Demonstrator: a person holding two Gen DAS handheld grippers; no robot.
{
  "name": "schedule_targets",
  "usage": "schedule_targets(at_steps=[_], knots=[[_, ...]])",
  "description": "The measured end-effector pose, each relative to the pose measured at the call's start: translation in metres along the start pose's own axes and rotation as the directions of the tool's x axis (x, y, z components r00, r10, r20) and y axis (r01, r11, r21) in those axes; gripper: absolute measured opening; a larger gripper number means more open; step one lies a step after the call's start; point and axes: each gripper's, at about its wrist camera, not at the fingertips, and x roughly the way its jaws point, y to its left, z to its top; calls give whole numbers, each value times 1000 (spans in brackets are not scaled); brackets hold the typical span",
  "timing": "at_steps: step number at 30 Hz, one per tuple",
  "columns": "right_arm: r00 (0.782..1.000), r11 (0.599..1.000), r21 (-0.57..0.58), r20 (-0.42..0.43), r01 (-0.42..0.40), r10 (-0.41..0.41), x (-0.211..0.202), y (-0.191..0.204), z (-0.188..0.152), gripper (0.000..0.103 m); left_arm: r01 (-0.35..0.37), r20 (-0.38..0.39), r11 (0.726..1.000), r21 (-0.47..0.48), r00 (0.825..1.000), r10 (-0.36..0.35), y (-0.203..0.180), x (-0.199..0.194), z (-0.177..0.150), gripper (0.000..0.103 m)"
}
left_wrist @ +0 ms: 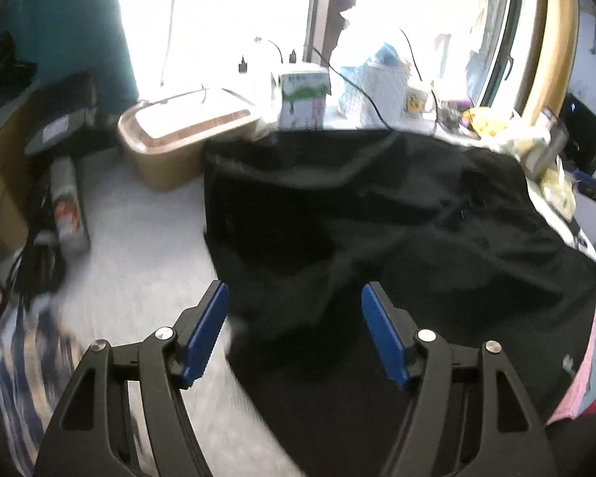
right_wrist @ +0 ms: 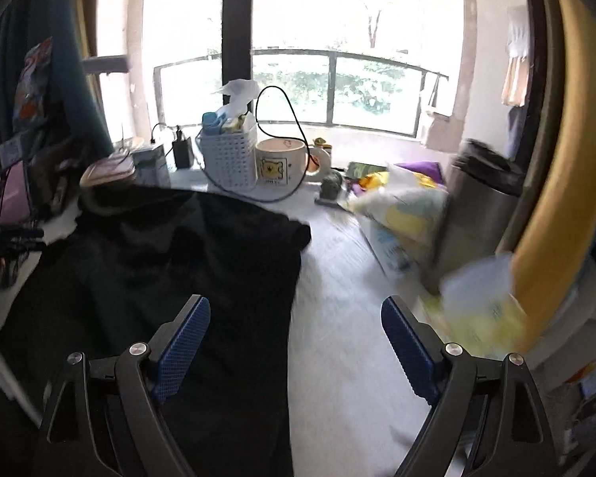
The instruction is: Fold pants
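Black pants (left_wrist: 377, 218) spread mid-frame on white surface (left_wrist: 139, 246), rumpled. Left gripper (left_wrist: 294, 326) and right gripper (right_wrist: 296, 342) fingers wide apart, empty. Risk: sweeping fabric topples mug (right_wrist: 276, 167) upper centre; uneven fold.

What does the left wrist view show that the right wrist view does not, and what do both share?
Left wrist only: a tan bin with a lid, left of the pants.

Right wrist only: a balcony railing, and a steel can with a black liner.

Both: the black pants on the white table, the bear mug, a white basket, and open jaws holding nothing.
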Motion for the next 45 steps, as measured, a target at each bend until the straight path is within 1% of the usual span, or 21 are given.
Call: schedule_targets(at_steps=[3, 6, 9, 11, 12, 13, 15, 18, 20, 22, 26, 28, 30, 32, 33, 34, 36, 38, 39, 42, 45], knots=[[998, 999, 7, -45, -36, 36, 48, -6, 24, 86, 27, -12, 998, -49, 1000, -28, 17, 22, 18, 69], [992, 998, -4, -114, -55, 55, 95, -6, 42, 80, -7, -96, 996, -93, 995, -2, 27, 52, 21, 69], [984, 996, -28, -159, -80, 74, 120, 1, 50, 77, 6, -129, 998, -69, 991, -15, 23, 64, 13, 69], [979, 995, -47, -188, -93, 83, 136, 3, 58, 77, -19, -107, 1000, -16, 994, 17, 16, 64, 8, 62], [976, 994, -42, -199, -101, 90, 143, 1, 61, 77, -43, -103, 999, 9, 994, 44, 14, 63, 7, 48], [971, 993, -24, -213, -116, 108, 151, -3, 65, 77, -64, -104, 998, 23, 992, 66, 14, 62, 7, 28], [964, 989, 17, -223, -147, 147, 163, -11, 74, 77, -57, -115, 998, 30, 992, 60, 15, 59, 6, 4], [957, 985, 25, -231, -173, 174, 173, -17, 85, 77, -75, -109, 996, 53, 991, 80, 11, 54, -4, 4], [959, 988, -26, -245, -152, 141, 177, -14, 87, 76, -102, -109, 993, 66, 988, 109, 8, 46, -13, 3], [952, 990, -78, -290, -122, 94, 186, -11, 82, 68, -122, -109, 990, 74, 986, 129, 6, 39, -20, 3], [941, 989, -40, -316, -142, 122, 189, -15, 70, 67, -133, -122, 988, 83, 982, 142, 6, 28, -27, 4], [935, 986, -17, -321, -167, 153, 190, -12, 63, 55, -131, -118, 988, 84, 983, 140, 8, 23, -22, 4], [937, 985, -48, -320, -164, 140, 191, -2, 57, 51, -123, -102, 990, 75, 986, 131, 12, 18, -14, 4], [949, 984, -116, -301, -138, 98, 189, 10, 55, 39, -121, -69, 991, 64, 990, 125, 16, 15, 0, 4], [953, 983, -131, -291, -125, 83, 188, 15, 56, 29, -127, -51, 990, 59, 990, 130, 19, 15, 8, 5], [962, 983, -159, -269, -94, 48, 185, 19, 59, 25, -131, -37, 990, 55, 990, 133, 22, 15, 13, 5], [978, 967, -255, -200, 6, -59, 179, 29, 66, 23, -114, -15, 993, 24, 993, 114, 31, 23, 28, 5], [978, 924, -362, -112, 123, -174, 176, 40, 71, 23, -108, -23, 994, -14, 994, 108, 40, 37, 37, 7], [976, 912, -379, -83, 157, -202, 176, 41, 73, 22, -107, -29, 994, -26, 994, 106, 42, 46, 42, 11], [963, 890, -405, -69, 210, -259, 192, 40, 77, 22, -101, -50, 995, -26, 994, 100, 45, 70, 49, 19], [954, 894, -388, -100, 224, -283, 214, 31, 74, 22, -160, -118, 987, 21, 980, 162, 44, 91, 45, 20]])
